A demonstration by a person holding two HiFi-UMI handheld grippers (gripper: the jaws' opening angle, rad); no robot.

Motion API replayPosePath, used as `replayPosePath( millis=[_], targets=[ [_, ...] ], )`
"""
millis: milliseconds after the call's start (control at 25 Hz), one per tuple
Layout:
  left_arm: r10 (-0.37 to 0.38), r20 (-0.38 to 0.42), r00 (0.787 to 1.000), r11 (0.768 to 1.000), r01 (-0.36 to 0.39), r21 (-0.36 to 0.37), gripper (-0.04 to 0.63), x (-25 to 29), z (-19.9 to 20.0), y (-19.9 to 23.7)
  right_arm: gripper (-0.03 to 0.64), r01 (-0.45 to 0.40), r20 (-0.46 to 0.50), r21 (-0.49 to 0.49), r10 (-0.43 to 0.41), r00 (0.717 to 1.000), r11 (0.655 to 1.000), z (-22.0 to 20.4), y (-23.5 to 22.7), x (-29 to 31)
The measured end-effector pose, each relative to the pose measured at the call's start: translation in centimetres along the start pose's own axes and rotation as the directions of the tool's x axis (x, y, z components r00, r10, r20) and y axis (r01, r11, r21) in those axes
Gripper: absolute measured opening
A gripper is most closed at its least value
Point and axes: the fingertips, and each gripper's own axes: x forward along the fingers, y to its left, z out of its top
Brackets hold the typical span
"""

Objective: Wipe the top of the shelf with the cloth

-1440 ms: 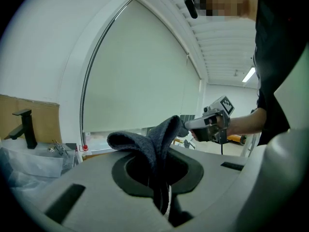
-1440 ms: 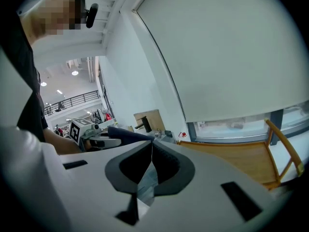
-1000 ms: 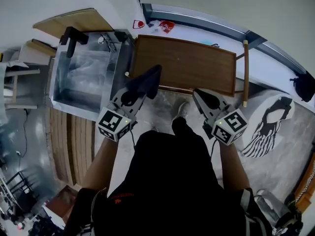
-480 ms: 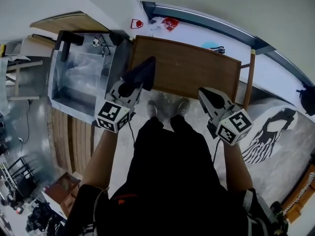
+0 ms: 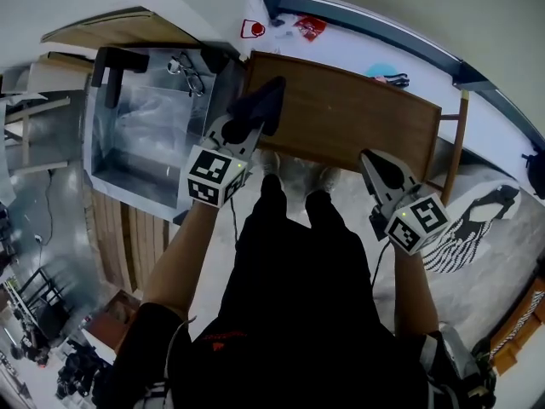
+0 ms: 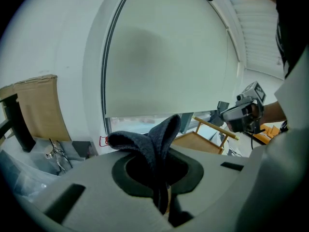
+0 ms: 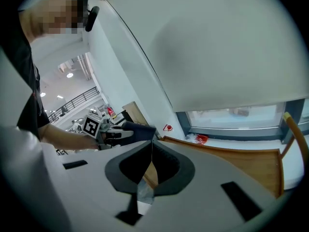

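Pressing the cloth [image 5: 262, 105] down flat looks like the key. The left gripper [image 5: 255, 119] has its fingers clamped on the dark cloth, which pokes out ahead of them over the near left corner of the shelf top [image 5: 358, 122]; contact cannot be judged. Long strokes rightward should cover the wood. The right gripper [image 5: 381, 170], fingers together on nothing, hangs at the near edge, clear of that path. A clear bin [image 5: 136, 135] stands left of the fingers, and red scraps [image 5: 311, 26] lie on the sill beyond them.
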Motion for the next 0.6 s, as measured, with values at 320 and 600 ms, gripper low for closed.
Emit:
replayPosePath(
  millis=[320,600],
  targets=[
    [0.047,-0.043,0.998,0.999,-0.047,0.012,0.037,3.0,-1.3,7.6,0.006,0.051,-0.053,0.034,-0.049,0.997,0.998,-1.6,1.1,5.0],
    [0.069,-0.076,0.995,0.997,-0.068,0.020,0.037,6.4,-1.2,10.9,0.006,0.058,-0.098,0.068,-0.051,0.994,0.996,-3.0,-0.1,7.4]
  ],
)
